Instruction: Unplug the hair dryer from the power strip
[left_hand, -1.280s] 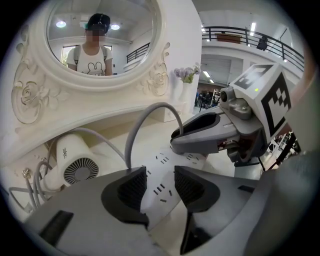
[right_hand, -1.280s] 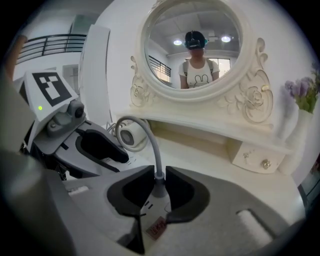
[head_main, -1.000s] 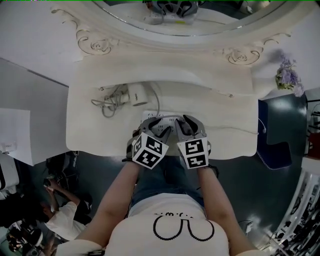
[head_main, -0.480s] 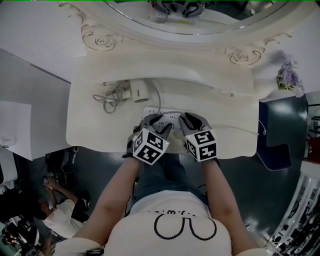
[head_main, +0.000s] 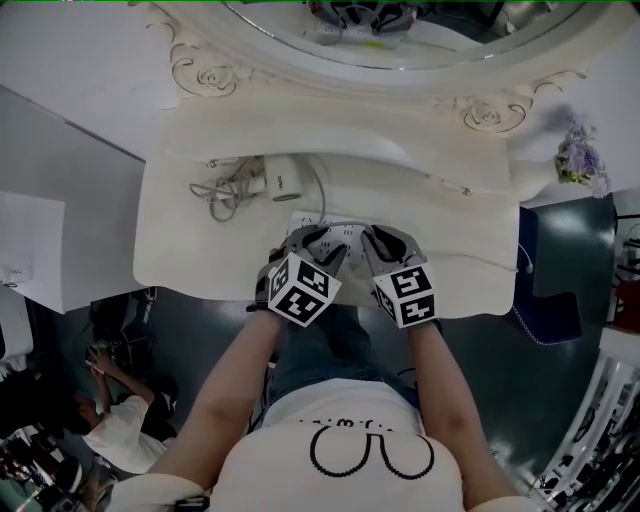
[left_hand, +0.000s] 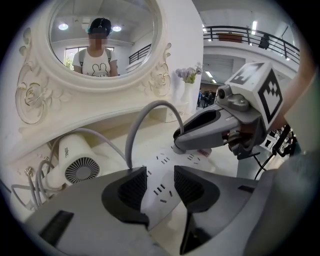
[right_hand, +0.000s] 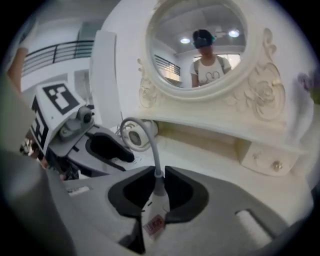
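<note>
The right tongs (right_hand: 159, 180) are closing on the white plug (right_hand: 156, 206), which stands in the power strip (left_hand: 167, 160) on the tabletop (head_main: 460, 250), and the pads seem already to touch it near its narrow neck, where the grey cord (right_hand: 150, 135) comes out. The left tongs (left_hand: 160, 173) are about half open over the near end of the strip, holding nothing that I can see; the pads do not clearly press on it. The hair dryer (head_main: 282, 180) lies further back on the tabletop, near the mirror. I think the main danger is that the strip is not held down, so it may rise together with the plug when the pull begins. The grip is also high on a part that tapers, so the pads may slide up onto the cord. A slanted pull could also bend the pins.
</note>
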